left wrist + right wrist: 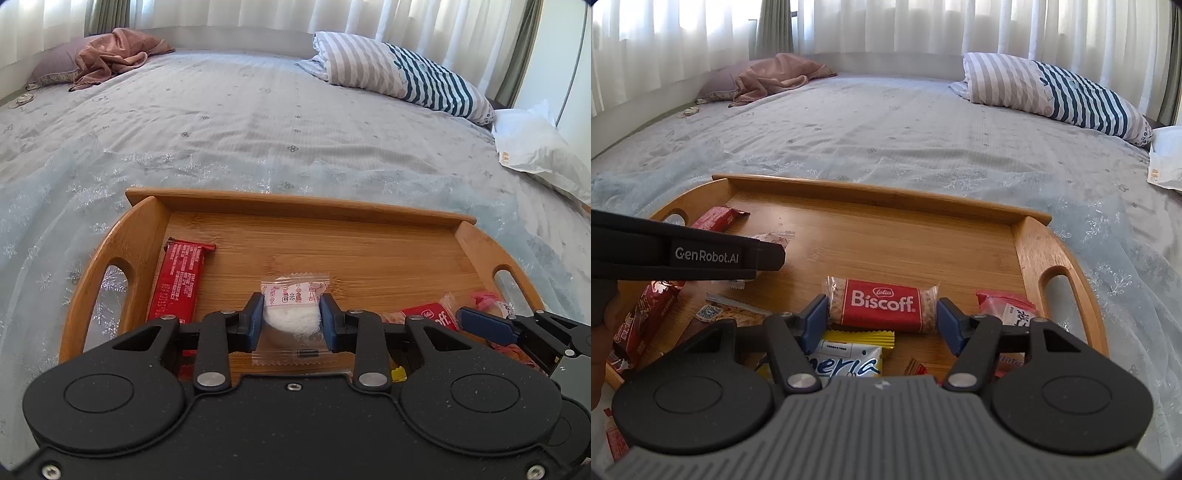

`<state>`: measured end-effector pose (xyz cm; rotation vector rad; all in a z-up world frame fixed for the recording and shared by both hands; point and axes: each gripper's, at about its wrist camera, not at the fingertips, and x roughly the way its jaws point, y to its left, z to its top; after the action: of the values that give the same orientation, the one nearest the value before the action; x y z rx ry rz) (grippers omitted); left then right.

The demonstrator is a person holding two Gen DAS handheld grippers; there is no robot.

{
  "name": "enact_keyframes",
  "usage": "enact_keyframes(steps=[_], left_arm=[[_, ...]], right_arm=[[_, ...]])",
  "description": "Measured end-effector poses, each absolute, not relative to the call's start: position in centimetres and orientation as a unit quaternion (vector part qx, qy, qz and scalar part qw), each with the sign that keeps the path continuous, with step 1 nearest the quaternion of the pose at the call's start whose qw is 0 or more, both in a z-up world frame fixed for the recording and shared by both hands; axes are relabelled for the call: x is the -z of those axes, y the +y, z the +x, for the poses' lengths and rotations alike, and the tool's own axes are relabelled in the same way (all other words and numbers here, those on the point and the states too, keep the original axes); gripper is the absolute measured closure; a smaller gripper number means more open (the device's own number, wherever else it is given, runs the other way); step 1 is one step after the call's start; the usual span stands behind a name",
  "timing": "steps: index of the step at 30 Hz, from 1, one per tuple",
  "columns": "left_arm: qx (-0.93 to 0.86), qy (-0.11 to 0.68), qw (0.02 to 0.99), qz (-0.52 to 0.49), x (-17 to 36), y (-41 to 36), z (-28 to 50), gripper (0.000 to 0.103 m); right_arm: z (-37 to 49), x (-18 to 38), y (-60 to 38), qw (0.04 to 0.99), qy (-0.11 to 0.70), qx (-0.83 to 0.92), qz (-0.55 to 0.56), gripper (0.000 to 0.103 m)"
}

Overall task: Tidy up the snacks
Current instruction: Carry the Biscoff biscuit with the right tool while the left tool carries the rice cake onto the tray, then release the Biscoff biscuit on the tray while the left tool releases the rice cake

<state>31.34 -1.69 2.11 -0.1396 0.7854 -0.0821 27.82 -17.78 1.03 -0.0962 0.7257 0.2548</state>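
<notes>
A wooden tray with cut-out handles sits on a bed with a pale blue cover.

The left hand-held gripper has its blue pads pressed on both sides of a small white candy in a clear wrapper with red writing. The candy is held tight, just over the near middle of the tray. A long red snack bar lies flat by the tray's left handle.

The right hand-held gripper has a red Biscoff cookie pack between its pads. The pads sit right at the two ends of the pack, but it is hard to tell if they are squeezing it. The pack is low over the tray, toward the near right side. Under it lies a yellow and white snack pack. A pink and white wrapped sweet lies just to the right, near the right handle. Another red snack bag lies at the near left corner.

Far back on the bed are a striped pillow and a crumpled pink cloth. White curtains hang behind.
</notes>
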Motion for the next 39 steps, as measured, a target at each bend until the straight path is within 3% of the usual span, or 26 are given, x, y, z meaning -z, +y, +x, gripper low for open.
enact_keyframes(steps=[17, 18, 20, 24, 29, 32, 39], left_arm=[[0.041, 0.38, 0.922, -0.057, -2.0, -2.0, 31.4, 0.072], [0.04, 0.381, 0.922, -0.055, -2.0, -2.1, 31.4, 0.069], [0.046, 0.384, 0.921, -0.053, -2.1, -2.1, 31.3, 0.051], [0.048, 0.376, 0.925, -0.034, -2.9, -2.0, 30.6, 0.042], [0.057, 0.353, 0.934, -0.024, -4.8, -1.5, 28.8, 0.017], [0.065, 0.336, 0.94, -0.017, -6.1, -1.2, 27.1, 0.009], [0.076, 0.309, 0.948, -0.019, -7.7, 0.0, 22.7, 0.002]], right_arm=[[27.8, -1.1, -18.2, 0.926, 0.351, -0.135, -0.037, 0.033], [27.7, -1.1, -18.2, 0.926, 0.35, -0.137, -0.033, 0.025], [27.6, -1.3, -18.4, 0.927, 0.347, -0.144, -0.021, 0.024], [27.0, -2.1, -18.5, 0.931, 0.335, -0.141, -0.021, 0.02], [25.8, -3.6, -19.1, 0.938, 0.316, -0.14, -0.022, 0.015], [24.7, -4.4, -19.5, 0.943, 0.304, -0.135, -0.026, 0.012], [21.0, -5.7, -20.6, 0.949, 0.278, -0.143, -0.035, 0.003]])
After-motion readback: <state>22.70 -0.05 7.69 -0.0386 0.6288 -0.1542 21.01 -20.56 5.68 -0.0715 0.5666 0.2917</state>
